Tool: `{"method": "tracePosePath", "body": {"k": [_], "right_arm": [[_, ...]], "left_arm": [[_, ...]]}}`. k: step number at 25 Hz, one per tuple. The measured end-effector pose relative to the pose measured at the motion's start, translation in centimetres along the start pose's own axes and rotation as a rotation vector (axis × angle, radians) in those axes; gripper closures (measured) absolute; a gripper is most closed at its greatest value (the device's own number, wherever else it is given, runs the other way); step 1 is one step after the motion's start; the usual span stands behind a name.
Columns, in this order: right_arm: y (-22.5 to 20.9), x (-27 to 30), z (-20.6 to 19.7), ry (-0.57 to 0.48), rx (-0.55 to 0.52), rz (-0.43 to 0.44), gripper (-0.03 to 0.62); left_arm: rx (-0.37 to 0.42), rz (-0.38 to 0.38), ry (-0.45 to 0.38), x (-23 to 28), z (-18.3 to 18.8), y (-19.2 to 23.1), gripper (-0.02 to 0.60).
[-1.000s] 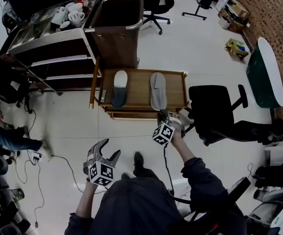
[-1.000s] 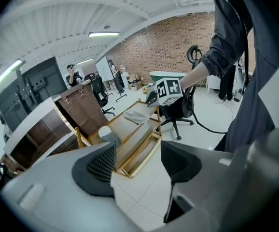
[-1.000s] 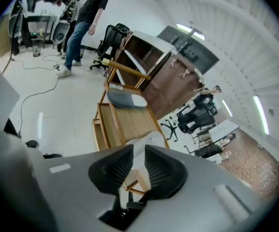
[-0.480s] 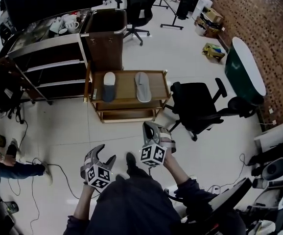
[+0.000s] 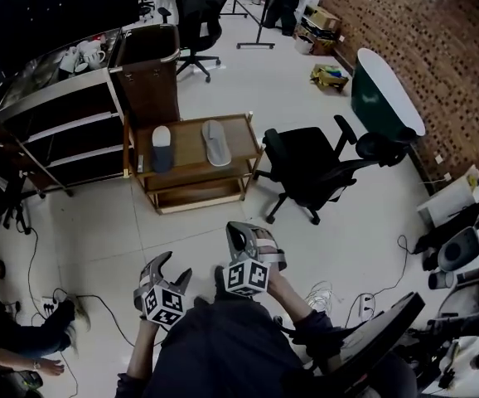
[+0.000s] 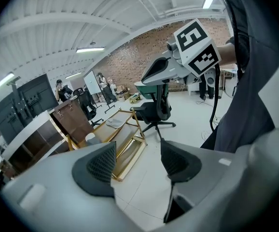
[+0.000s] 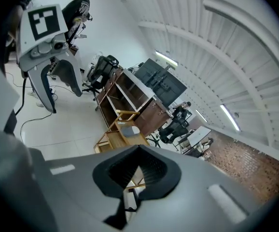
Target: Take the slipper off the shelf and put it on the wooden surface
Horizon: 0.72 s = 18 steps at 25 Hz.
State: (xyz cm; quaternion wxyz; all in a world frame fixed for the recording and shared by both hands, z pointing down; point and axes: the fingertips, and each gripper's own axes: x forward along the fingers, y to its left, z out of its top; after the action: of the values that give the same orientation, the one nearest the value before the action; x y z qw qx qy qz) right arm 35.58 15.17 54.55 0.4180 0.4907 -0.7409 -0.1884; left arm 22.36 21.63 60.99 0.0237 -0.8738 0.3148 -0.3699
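Far ahead and left of the left gripper (image 5: 171, 269) we see a dark shelving unit (image 5: 53, 127), well apart from it

Left gripper: held low close to the person's body. Its jaws are spread wide with nothing between the pads (image 6: 101, 164). In the left gripper view we only see floor and the distant wooden cart (image 5: 187, 139) through the gap

Both slippers lie flat on the top of the wooden cart, side by side but not touching:
- The blue-and-white slipper (image 5: 162, 148) sits at the cart's left end, straight ahead of the left gripper and well apart from it.
- The grey slipper (image 5: 216, 142) sits nearer the cart's right end, ahead of the right gripper (image 5: 241, 232) and slightly to its left, also well apart.

Neither tool touches a slipper or the cart

Right gripper: just right of the left gripper, raised a bit in front of the person. Its jaws are closed all the way, pad against pad, and it grips nothing. The right gripper view shows the cart and the blue-and-white slipper far off beyond the closed tips

A black office chair (image 5: 302, 168) stands ahead and to the right of the right gripper, just beside the cart's right end
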Motion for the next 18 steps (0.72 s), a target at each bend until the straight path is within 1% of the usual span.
{"method": "tracePosePath", "body": {"k": [4, 8, 18], "right_arm": [[-0.5, -0.7, 0.2, -0.020, -0.012, -0.011, 0.592], [-0.9, -0.3, 0.7, -0.031, -0.026, -0.011, 0.592], [-0.9, 1.0, 1.9, -0.058, -0.032, -0.001, 0.592]], "left_arm": [[0.004, 0.024, -0.002, -0.3, 0.2, 0.3, 0.275], [-0.017, 0.049, 0.003, -0.5, 0.1, 1.2, 0.275], [-0.033, 0.059, 0.011, -0.4, -0.6, 1.9, 0.281]]}}
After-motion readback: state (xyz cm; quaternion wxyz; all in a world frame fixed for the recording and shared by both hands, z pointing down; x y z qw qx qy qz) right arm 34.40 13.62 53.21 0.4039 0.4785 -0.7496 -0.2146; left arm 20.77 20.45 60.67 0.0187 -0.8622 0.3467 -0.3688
